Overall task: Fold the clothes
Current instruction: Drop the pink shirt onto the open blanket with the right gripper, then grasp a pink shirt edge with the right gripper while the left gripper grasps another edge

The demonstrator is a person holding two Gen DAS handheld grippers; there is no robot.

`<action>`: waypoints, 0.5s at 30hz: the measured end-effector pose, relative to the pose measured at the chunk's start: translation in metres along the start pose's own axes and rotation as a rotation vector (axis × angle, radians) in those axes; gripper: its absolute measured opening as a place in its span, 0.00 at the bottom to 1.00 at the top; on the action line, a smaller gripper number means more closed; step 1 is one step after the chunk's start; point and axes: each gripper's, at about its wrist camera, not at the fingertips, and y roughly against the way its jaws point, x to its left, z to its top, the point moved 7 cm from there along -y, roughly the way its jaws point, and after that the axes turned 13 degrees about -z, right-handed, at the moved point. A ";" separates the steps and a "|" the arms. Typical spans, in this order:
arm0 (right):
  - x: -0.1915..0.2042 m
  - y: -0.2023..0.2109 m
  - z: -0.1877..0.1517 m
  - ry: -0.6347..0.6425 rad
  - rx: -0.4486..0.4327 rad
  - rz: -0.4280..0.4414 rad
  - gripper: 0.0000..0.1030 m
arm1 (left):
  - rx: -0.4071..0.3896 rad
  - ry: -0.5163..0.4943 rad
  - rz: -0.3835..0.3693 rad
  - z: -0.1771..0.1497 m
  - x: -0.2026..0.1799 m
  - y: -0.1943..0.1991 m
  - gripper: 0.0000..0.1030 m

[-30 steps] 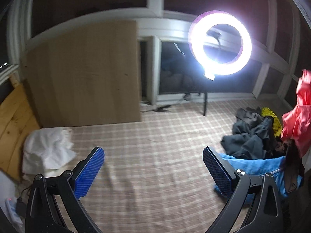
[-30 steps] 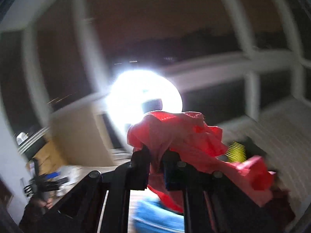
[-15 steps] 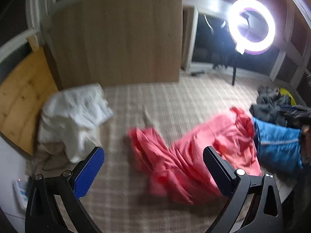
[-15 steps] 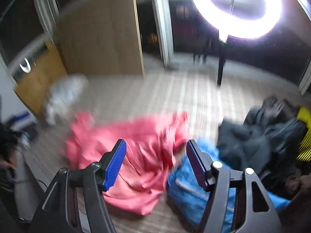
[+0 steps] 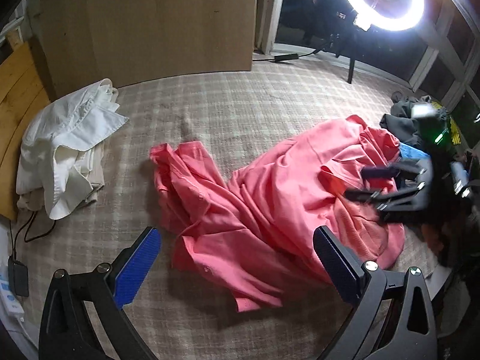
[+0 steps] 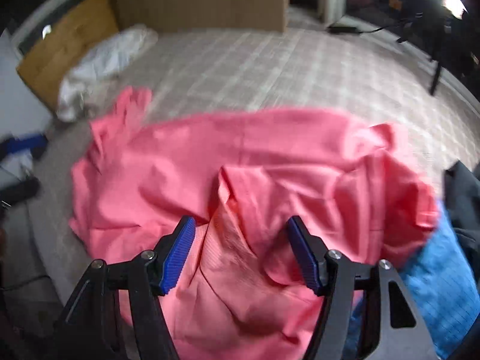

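On the checked rug, a pink shirt lies crumpled and spread in a loose heap, not yet flattened, which suits a garment just laid out for folding. Over its near edge the left gripper hangs with its jaws spread wide and nothing between them, probably placed to take hold of the hem. At the shirt's far side, the right gripper points down onto a raised ridge of pink cloth; its jaws are closing, with that ridge between the pads but not yet pinched. Catching a fold there would let the shirt be pulled straight. Off to the left sits a white pile of cloth, apparently set aside, and a blue garment and dark clothes wait beside the shirt, the blue one partly under it.
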 end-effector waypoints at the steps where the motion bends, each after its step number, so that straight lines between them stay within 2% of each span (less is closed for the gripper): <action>1: 0.001 -0.006 -0.001 0.009 0.012 -0.006 0.07 | 0.000 0.001 0.005 0.001 0.002 0.000 0.99; 2: -0.001 -0.007 -0.001 0.014 0.004 -0.024 0.03 | -0.002 0.002 0.011 0.002 0.005 0.002 0.99; 4: -0.015 0.008 -0.002 -0.042 -0.009 0.003 0.03 | -0.007 0.002 0.021 0.005 0.009 0.005 0.99; 7: -0.056 0.069 -0.005 -0.202 -0.104 0.038 0.03 | -0.017 -0.016 0.020 0.014 0.012 0.010 0.99; 8: -0.070 0.091 -0.011 -0.251 -0.139 0.036 0.03 | -0.018 -0.033 0.020 0.017 0.011 0.012 0.99; 10: -0.105 0.134 -0.049 -0.386 -0.191 -0.006 0.02 | -0.021 -0.067 0.016 0.026 0.006 0.013 0.99; 11: -0.125 0.147 -0.078 -0.466 -0.183 -0.036 0.03 | -0.022 -0.085 0.014 0.031 0.004 0.014 0.99; 12: -0.141 0.153 -0.110 -0.533 -0.138 -0.076 0.03 | -0.023 -0.102 0.009 0.035 0.001 0.014 0.99; 13: -0.153 0.153 -0.144 -0.576 -0.059 -0.138 0.03 | -0.022 -0.118 -0.007 0.041 -0.004 0.012 0.99; 15: -0.163 0.148 -0.188 -0.603 0.085 -0.267 0.03 | -0.007 -0.159 -0.048 0.052 -0.018 0.003 0.99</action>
